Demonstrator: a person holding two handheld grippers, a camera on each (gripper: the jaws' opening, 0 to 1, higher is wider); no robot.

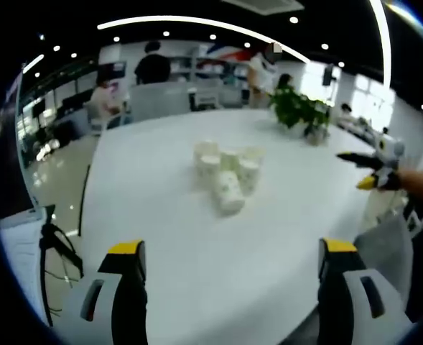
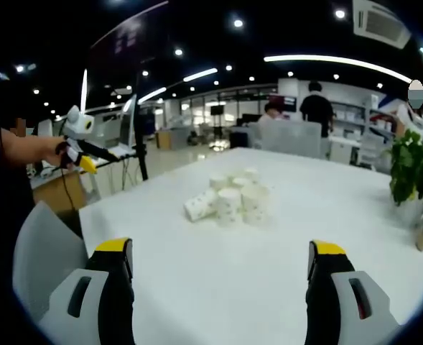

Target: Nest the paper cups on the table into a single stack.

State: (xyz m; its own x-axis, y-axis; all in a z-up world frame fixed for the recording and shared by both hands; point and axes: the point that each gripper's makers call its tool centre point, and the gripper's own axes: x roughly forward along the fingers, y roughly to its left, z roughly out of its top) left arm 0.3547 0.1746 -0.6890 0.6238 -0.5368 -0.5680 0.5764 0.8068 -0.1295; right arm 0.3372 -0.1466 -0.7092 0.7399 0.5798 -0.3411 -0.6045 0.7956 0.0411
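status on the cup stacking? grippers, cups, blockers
Left gripper and right gripper both open, empty, short of the cups. Paper cups clustered mid-table, one on its side, unstacked. Nothing in the way.

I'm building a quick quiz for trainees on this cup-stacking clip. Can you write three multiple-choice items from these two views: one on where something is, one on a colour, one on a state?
1. Where does the potted plant stand relative to the paper cups in the left gripper view?
A. Beyond them, to the right
B. In front of them, to the left
C. In the middle of the cluster

2. What colour are the tips of the left gripper?
A. Red
B. Yellow
C. Blue

3. How does the lying cup differ from the rest?
A. It is crushed flat
B. It lies on its side while the others stand
C. It is held in a gripper

Answers: 1 A, the plant sits farther back on the white table, right of the cups. 2 B, both jaw tips are yellow. 3 B, it rests tipped over at the cluster's near edge, with both grippers, including the right gripper, open and away.
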